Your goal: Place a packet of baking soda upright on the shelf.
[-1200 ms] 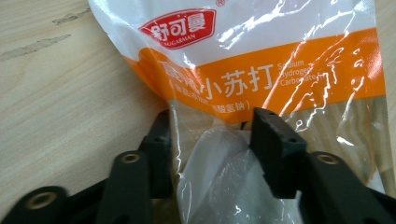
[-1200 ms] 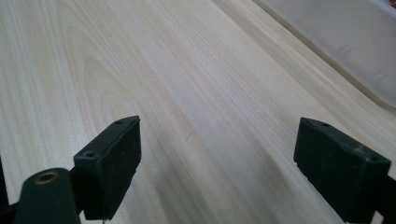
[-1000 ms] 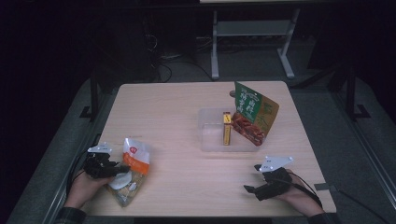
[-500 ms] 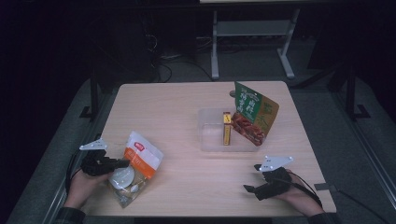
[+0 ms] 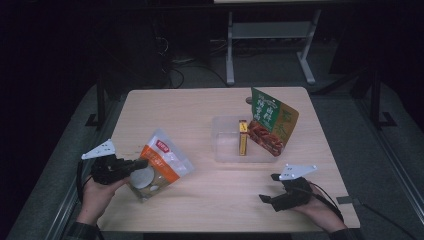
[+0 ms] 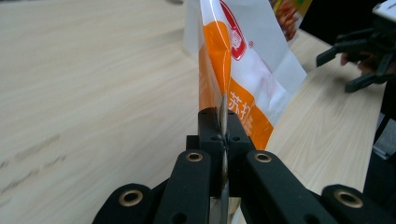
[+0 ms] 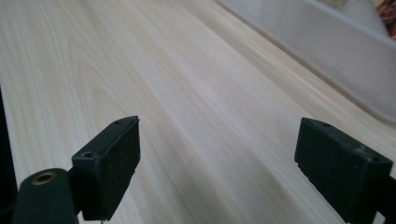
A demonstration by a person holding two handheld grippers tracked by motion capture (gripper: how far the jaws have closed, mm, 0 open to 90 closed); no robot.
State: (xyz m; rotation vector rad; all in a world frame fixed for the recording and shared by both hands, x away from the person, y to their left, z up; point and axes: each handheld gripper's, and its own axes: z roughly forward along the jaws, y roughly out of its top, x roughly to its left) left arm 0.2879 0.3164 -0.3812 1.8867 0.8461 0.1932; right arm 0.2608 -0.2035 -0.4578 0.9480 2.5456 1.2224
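Lifted snack bag (image 5: 159,164) pinched in left hand-held gripper (image 5: 131,166), right hand-held gripper (image 5: 269,189) wide, resting on table (image 5: 200,115)

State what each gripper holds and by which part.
The left gripper is shut on the orange-and-white snack bag, pinching its flat sealed edge. The right gripper holds nothing; its jaws stand open above the table.
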